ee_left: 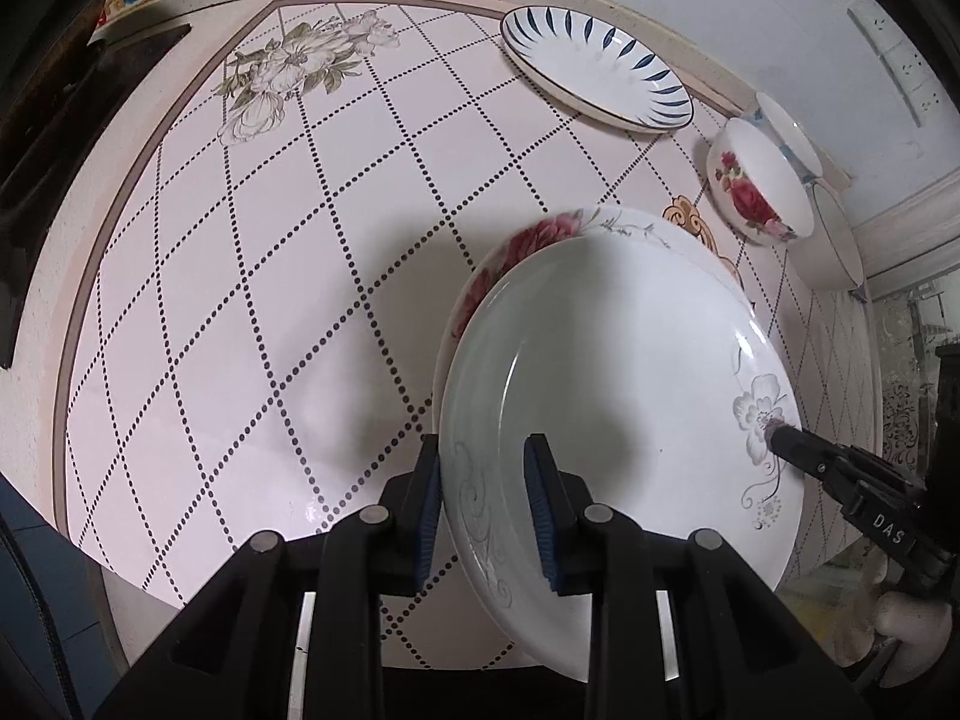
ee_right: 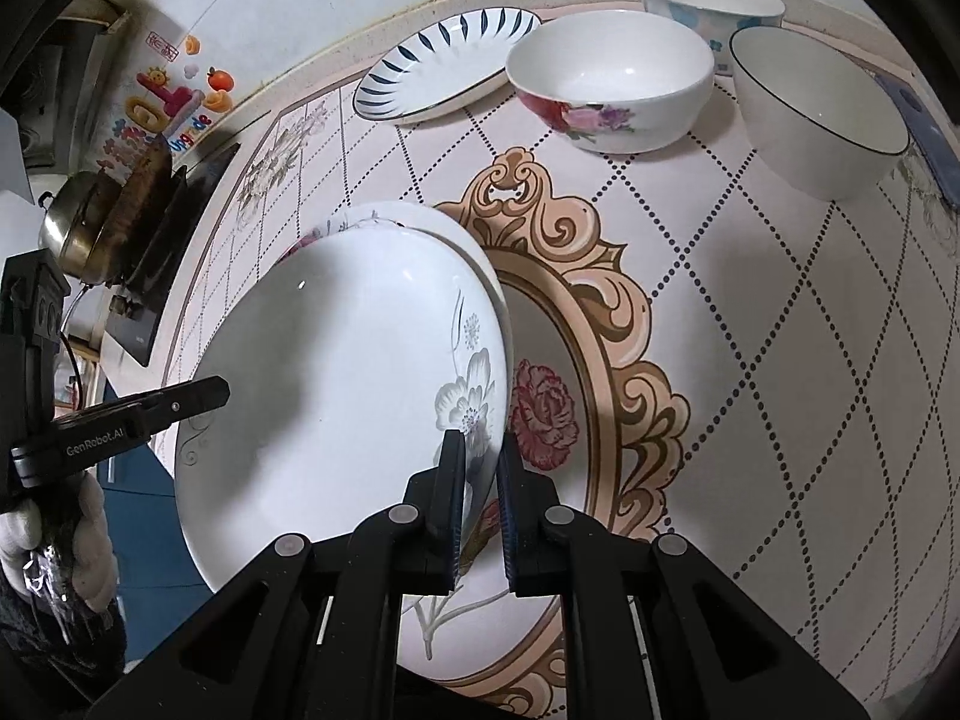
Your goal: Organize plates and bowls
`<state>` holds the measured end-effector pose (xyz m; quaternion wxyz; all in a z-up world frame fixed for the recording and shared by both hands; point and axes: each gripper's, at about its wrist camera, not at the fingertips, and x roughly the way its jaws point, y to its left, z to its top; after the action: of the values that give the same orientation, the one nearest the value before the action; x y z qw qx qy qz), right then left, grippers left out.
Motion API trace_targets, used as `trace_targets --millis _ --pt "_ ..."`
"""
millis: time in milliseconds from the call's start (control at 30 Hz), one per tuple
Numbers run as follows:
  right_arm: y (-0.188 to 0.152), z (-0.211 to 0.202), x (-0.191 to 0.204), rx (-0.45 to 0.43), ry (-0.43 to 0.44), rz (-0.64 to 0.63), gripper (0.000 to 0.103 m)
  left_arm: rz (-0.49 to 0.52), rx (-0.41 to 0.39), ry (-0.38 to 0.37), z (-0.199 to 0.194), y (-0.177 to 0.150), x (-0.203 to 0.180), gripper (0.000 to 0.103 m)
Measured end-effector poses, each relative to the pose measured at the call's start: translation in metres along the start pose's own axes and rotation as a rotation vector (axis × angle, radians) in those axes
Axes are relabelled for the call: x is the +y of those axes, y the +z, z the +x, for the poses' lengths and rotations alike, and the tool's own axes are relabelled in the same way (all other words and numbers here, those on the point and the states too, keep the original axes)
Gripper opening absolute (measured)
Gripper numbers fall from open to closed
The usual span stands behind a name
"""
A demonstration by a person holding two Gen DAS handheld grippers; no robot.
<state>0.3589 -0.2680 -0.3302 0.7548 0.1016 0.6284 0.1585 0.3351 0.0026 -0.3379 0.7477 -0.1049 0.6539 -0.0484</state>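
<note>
A white plate with a grey flower (ee_left: pixel 618 396) is held over a rose-patterned plate (ee_left: pixel 540 240) that lies on the table. My left gripper (ee_left: pixel 483 516) is shut on the white plate's near rim, one finger on each side. My right gripper (ee_right: pixel 480 498) is shut on the opposite rim of the same plate (ee_right: pixel 360 390); one of its fingertips (ee_left: pixel 786 441) shows in the left wrist view. The rose plate's edge (ee_right: pixel 474 252) peeks out behind it. A blue-leaf plate (ee_left: pixel 594 69) (ee_right: pixel 444 63) lies at the far edge.
A rose-patterned bowl (ee_right: pixel 612 84) (ee_left: pixel 759 180), a dark-rimmed white bowl (ee_right: pixel 822 108) and a blue-flowered bowl (ee_right: pixel 711 0) stand at the far right. A stove with a steel pot (ee_right: pixel 78 228) is left of the table (ee_left: pixel 240 300).
</note>
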Motion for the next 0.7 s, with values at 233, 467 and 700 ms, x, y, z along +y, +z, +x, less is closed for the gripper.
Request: trace_targets --millis 233,467,700 --pt "0.001 0.003 0.001 0.001 -0.016 0.011 0.012 0.016 0.009 0.011 0.002 0.006 0.000 0.024" --pt "0.003 0.004 0.004 0.013 -0.030 0.048 0.015 0.028 0.033 0.023 0.005 0.011 0.001 0.024" --pt "0.008 0.004 0.004 0.059 -0.025 0.071 0.015 0.024 0.089 -0.009 -0.005 0.015 0.004 0.024"
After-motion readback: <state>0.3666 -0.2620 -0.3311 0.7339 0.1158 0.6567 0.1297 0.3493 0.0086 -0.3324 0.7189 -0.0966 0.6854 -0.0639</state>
